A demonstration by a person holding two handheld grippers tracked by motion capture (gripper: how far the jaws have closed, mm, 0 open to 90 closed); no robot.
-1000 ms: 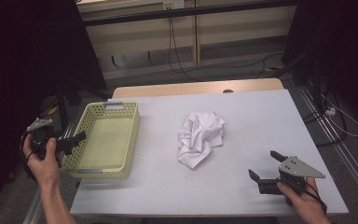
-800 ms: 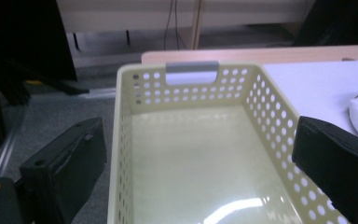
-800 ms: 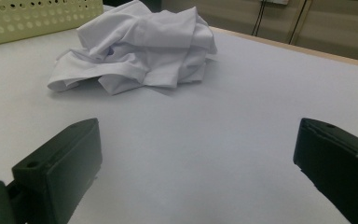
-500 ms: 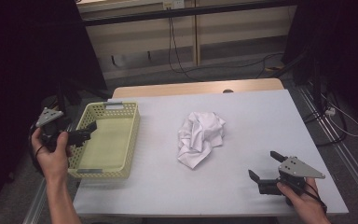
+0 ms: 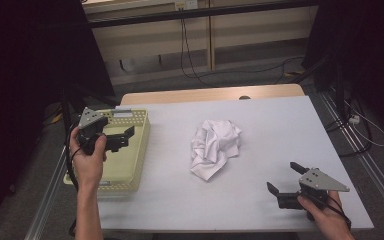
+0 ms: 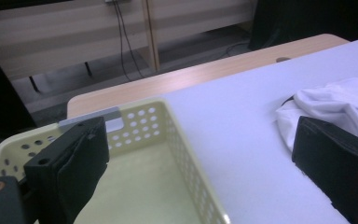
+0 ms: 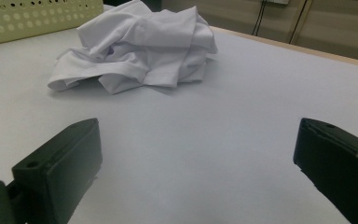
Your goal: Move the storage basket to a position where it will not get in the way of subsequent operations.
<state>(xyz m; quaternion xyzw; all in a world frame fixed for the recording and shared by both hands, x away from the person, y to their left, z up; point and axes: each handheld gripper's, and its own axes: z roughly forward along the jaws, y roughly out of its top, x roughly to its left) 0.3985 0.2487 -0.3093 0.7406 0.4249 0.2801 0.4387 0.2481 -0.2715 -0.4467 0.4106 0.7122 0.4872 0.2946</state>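
White cloth (image 5: 215,146) lay crumpled in a heap near the middle of the worktop (image 5: 260,115), a bit toward the far edge, nothing touching it. In the right gripper view the cloth (image 7: 140,44) showed folds and a hemmed edge, looked like a thin shirt or similar. Judged soft, light, limp: would sag and unfold when lifted, no risk of breakage, not slippery. Best hold probably a raised fold on top of the heap or the bunched hem at the near side, pinching several layers so it came up in one bundle; a single-layer pinch would likely leave the rest trailing on the worktop.

Left claw (image 5: 126,137) hovered over the yellow perforated basket (image 5: 141,150) at the left edge of the worktop, jaws spread wide, gripping nothing, pointed toward the cloth (image 6: 335,105). Basket interior (image 6: 158,186) looked bare.

Right claw (image 5: 282,179) sat low near the front right corner, well apart from the cloth, jaws wide apart, nothing between them, aimed at the heap across bare worktop (image 7: 205,140).

Basket stood well to the left of the cloth. Wooden strip ran along the far edge; cables hung behind it.
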